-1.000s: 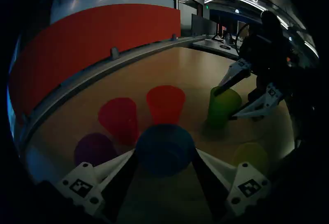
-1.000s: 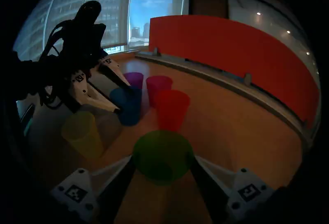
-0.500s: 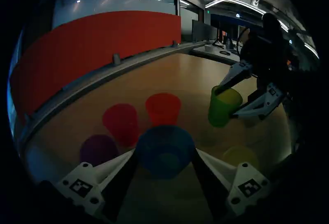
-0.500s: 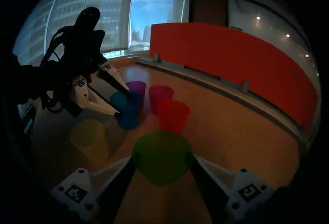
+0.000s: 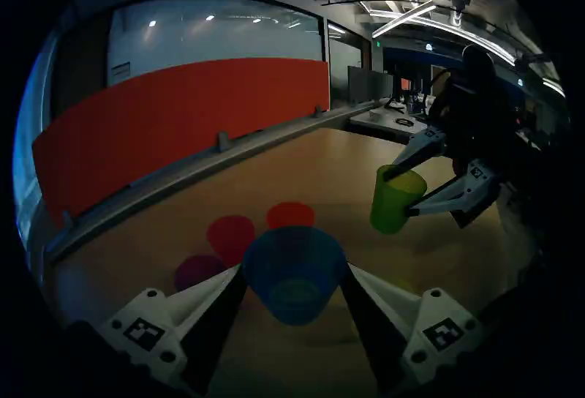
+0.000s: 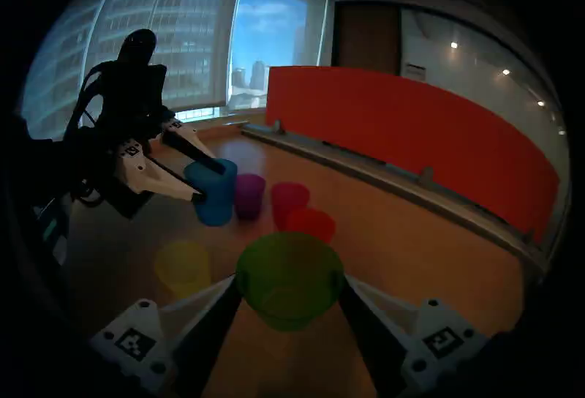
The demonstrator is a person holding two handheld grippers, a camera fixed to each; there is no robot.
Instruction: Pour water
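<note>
My left gripper (image 5: 292, 288) is shut on a blue cup (image 5: 294, 272), held upright well above the wooden table (image 5: 322, 164). In the right gripper view the same blue cup (image 6: 212, 192) hangs at the left, clamped by the left gripper (image 6: 201, 182). My right gripper (image 6: 290, 290) is shut on a green cup (image 6: 289, 278), also upright and lifted. That green cup (image 5: 393, 199) appears at the right of the left gripper view, between the right gripper's fingers (image 5: 420, 149). The two held cups are apart.
On the table stand a purple cup (image 6: 249, 194), a pink cup (image 6: 289, 204), a red cup (image 6: 311, 224) and a yellow cup (image 6: 183, 266). A red partition (image 6: 409, 127) runs along the table's far edge. A person's dark arms hold both grippers.
Both grippers have risen with their cups. The cups on the table now look smaller and lower in both views.
</note>
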